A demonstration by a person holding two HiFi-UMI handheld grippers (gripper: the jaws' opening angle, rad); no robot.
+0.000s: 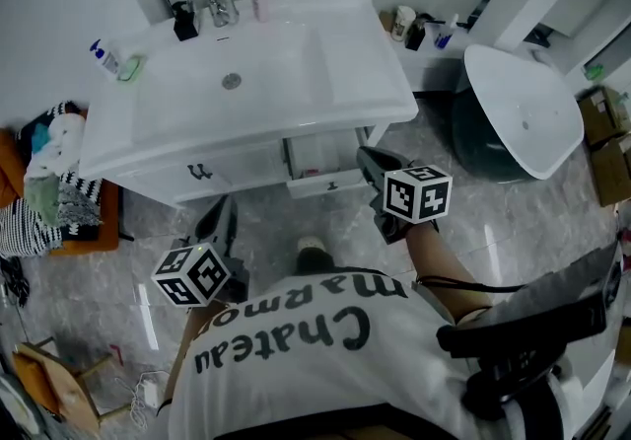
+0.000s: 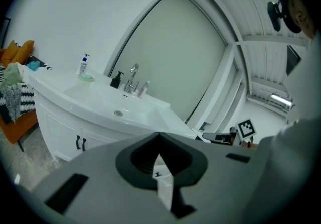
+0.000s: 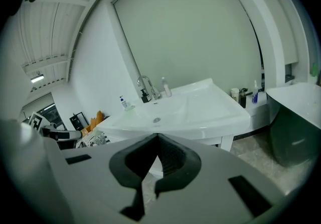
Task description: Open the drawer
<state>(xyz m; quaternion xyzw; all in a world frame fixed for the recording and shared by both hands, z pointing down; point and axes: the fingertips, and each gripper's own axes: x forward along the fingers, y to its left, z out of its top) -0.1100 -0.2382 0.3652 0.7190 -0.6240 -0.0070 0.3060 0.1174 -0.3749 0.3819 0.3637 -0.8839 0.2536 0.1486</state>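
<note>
Task status: judged essentially done. The drawer [image 1: 317,160] stands pulled out from the cabinet under the sink [image 1: 148,122], and its inside shows from above.
Remaining work: at most a further pull, if full extension is wanted. How much travel is left cannot be told.
Drawer position: below the right part of the sink, just right of the cabinet door with the two dark pulls [image 1: 200,172].
Drawer appearance: white box with a white front panel and a small dark handle [image 1: 332,184] at the panel's middle. The inside looks pale and mostly bare; one small reddish item near the front is too small to name.
Right tongs [image 1: 367,158]: pressed together, nothing between them. They hover just right of the drawer's front corner, below the sink edge, apart from the handle.
Left tongs [image 1: 223,207]: tips together, nothing held. They sit lower and to the left, in front of the cabinet door and well apart from the drawer.
Contact: neither pair touches the drawer.
</note>
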